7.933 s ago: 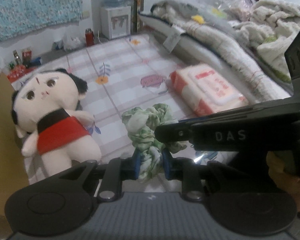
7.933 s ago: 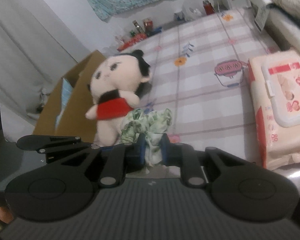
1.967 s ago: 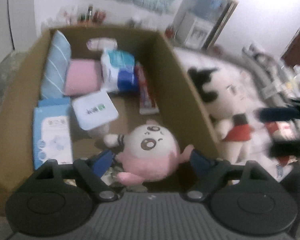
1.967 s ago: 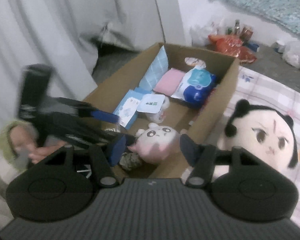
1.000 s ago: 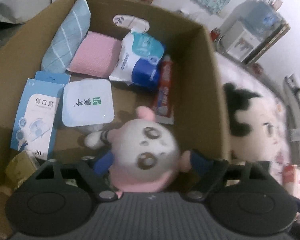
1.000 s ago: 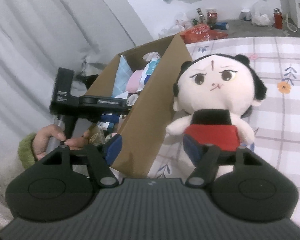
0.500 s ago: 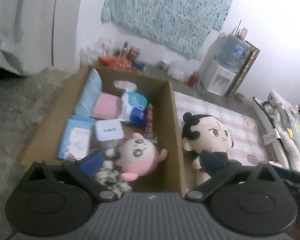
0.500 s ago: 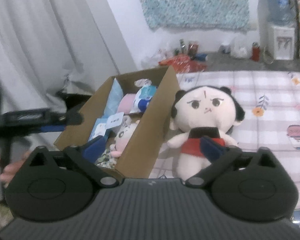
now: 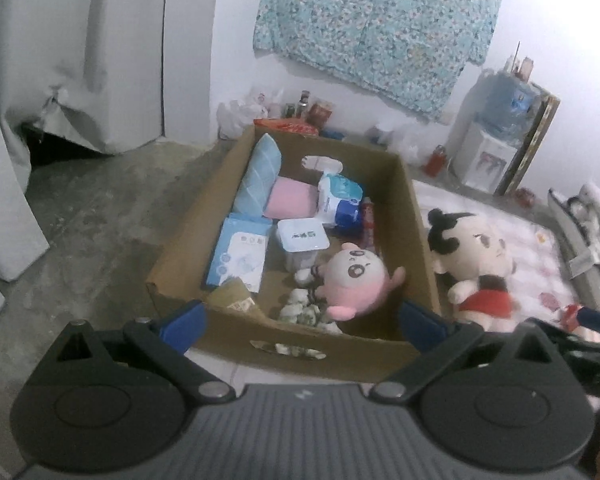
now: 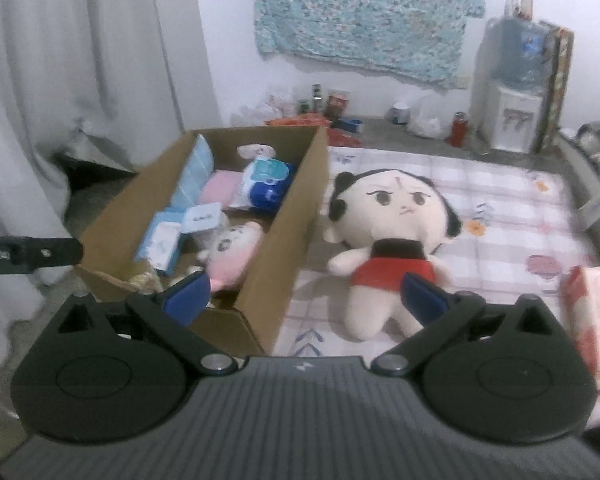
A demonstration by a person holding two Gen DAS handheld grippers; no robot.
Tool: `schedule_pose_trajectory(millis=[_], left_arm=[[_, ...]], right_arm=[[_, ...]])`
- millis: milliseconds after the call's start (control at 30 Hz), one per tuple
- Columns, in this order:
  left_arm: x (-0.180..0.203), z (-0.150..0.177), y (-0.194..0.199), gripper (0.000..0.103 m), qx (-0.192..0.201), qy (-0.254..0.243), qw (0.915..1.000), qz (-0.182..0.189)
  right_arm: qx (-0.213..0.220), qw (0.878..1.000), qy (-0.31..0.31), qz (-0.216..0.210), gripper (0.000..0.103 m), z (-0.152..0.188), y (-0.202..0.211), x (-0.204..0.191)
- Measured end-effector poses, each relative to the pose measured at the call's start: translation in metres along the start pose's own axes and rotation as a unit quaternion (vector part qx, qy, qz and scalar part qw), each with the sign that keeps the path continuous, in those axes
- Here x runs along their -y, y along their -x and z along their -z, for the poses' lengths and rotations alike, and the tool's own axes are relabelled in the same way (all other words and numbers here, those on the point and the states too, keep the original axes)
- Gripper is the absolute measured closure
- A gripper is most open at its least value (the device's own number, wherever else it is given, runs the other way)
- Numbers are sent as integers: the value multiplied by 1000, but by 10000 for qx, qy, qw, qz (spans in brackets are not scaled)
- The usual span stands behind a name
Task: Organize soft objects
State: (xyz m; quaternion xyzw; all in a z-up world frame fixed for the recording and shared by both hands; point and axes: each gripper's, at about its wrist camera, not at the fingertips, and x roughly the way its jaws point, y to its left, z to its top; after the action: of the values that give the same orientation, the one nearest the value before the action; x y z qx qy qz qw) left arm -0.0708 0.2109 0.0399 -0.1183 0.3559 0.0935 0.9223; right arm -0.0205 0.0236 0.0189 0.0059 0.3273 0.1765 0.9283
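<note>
Two claws, both spread wide and empty: left claw (image 9: 302, 322) hanging over near end of open brown cardboard box (image 9: 414, 216), right claw (image 10: 304, 292) straddling box wall and checked floor mat (image 10: 512, 208). No contact with anything.

Round pink-and-white plush toy (image 9: 356, 280) lying inside box at near right corner, beside crumpled green-and-white patterned cloth (image 9: 304, 310). Also in box: pale blue striped pillow (image 9: 260, 178), flat pink cushion (image 9: 292, 200), blue-and-white tissue pack (image 9: 340, 200). All settled, none gripped.

Large cream plush doll with black hair and red skirt (image 10: 392, 232) flat on its back on mat, just beside box's outer wall, not yet stowed. Red-and-white soft wipes packet (image 10: 596, 312) at right edge of mat, partly cut off.

Step in hand, by judgement: between placements, pink toy stowed, doll likely next. Next move calls for right claw lowered onto doll's torso, closed on narrow waist rather than wide head; lift clear of box wall before carrying over. Doll bulky, so second claw possibly needed under head.
</note>
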Motion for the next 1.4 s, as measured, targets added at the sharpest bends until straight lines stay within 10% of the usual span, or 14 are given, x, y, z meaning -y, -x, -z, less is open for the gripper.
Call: schedule_pose_trajectory(millis=[200,733,900,1400], left_arm=[[-19,7,16,0,536,620,9936,780],[16,19,3,0,283,-483,9961,-684],[25,23,-6,0,57,-1088,9923,-592],[10,23,-26,0,-580,-908,9906,-843]], right_arm=[[215,9990,208,322,1,-6,7,-21],[211,9991,209,287,1,-8,12,-31],[40,9997,133,193,1,-4,8,-31],[-617,9968,-392,-336,1,14,-18,-35]])
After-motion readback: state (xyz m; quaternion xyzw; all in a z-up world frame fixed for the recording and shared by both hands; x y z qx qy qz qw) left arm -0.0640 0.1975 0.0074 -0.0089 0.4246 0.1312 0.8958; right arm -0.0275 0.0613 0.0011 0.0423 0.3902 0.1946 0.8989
